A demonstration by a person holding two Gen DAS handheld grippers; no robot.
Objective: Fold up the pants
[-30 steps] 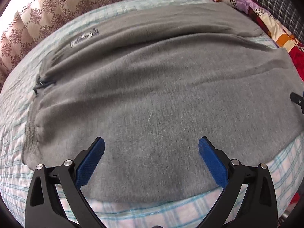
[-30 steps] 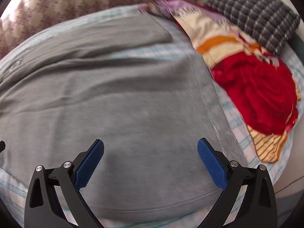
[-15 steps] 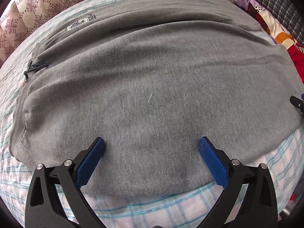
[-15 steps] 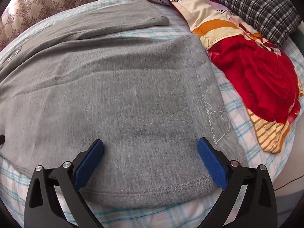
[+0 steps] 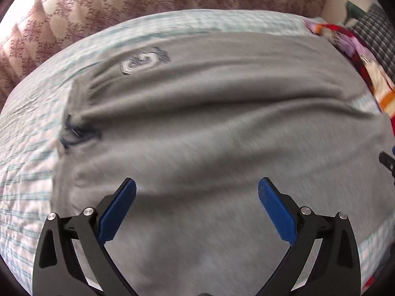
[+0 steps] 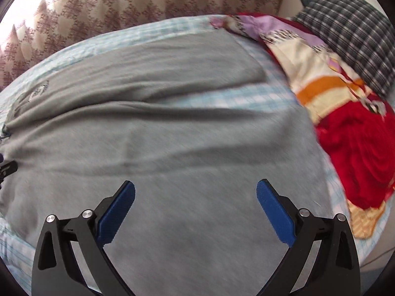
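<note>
— What lies on the bed?
— Grey pants, spread wide across the checked sheet, blurred by motion. A white logo sits toward the far side, and a dark drawstring shows at the waistband near the bed's left edge.
— And the left gripper?
— Its blue fingers are spread wide apart over the near part of the pants, nothing between them.
— Anything else?
— A colourful blanket at the bed's right edge.
</note>
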